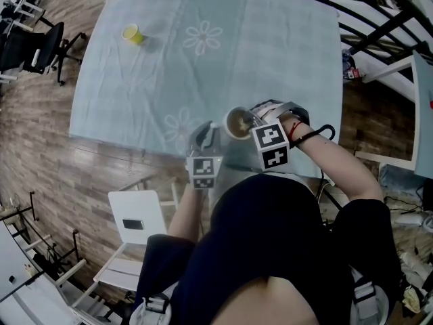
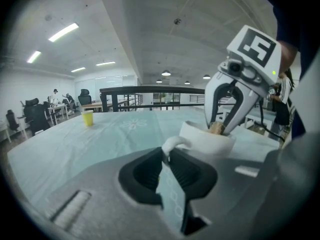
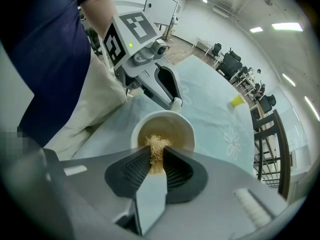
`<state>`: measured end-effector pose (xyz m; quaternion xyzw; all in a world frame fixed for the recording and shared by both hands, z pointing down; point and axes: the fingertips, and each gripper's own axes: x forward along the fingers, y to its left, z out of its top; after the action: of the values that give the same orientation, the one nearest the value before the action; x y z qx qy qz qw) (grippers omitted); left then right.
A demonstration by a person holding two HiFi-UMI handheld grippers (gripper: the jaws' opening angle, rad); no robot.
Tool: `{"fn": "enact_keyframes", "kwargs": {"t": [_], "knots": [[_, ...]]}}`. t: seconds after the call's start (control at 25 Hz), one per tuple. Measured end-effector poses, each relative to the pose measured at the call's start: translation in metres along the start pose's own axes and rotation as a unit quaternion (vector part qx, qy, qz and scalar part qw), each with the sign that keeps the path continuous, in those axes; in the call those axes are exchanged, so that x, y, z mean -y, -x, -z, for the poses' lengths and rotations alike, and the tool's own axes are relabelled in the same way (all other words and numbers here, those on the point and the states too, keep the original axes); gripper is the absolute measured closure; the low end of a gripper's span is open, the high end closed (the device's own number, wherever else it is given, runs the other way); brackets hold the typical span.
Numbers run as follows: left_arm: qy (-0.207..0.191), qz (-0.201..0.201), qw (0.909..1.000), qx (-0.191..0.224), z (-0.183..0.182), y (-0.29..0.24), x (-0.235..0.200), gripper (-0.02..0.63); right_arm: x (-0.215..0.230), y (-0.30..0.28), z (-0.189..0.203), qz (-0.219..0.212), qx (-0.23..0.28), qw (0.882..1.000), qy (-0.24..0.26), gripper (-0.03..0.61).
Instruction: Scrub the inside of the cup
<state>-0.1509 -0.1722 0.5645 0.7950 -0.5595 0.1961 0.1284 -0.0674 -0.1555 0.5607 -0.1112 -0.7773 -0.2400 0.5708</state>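
right hand-held gripper (image 3: 156, 157) pinches scrubber (image 3: 157, 143) inside cup (image 3: 175, 125).

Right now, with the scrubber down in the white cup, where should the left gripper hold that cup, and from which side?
By its handle, from the side away from the right gripper. The handle juts sideways off the cup wall, and this leaves the mouth free for the scrubber. The left gripper pinches it there.

Upright white cup (image 1: 235, 123), just below the centre of the head view.
Its tan-stained inside holds a straw-coloured fibre scrubber (image 3: 158, 145), dipped in over the near rim.
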Motion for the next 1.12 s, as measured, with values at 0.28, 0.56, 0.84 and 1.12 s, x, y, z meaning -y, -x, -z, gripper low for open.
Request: {"fn": "enact_keyframes", "kwargs": {"t": [0.28,0.56,0.84,1.12], "knots": [[-0.009,-0.005,0.9999,0.004,0.0,-0.002,0.002,0.568,-0.017,-0.001,-0.01,-0.02,0.018,1.0,-0.008,0.502],[-0.01,-0.007,0.9999,0.001,-0.001,0.001,0.002,0.568,-0.018,0.005,-0.019,-0.029,0.031,0.999,-0.01,0.502],[-0.015,-0.005,0.9999,-0.001,-0.002,-0.002,0.005,0.568,-0.013,0.006,-0.023,-0.024,0.04,0.999,0.002,0.502],[-0.022,-0.002,0.9997,0.003,0.001,0.0,0.004,0.568,0.0,0.009,-0.034,-0.01,0.044,0.999,0.005,0.502]]}}
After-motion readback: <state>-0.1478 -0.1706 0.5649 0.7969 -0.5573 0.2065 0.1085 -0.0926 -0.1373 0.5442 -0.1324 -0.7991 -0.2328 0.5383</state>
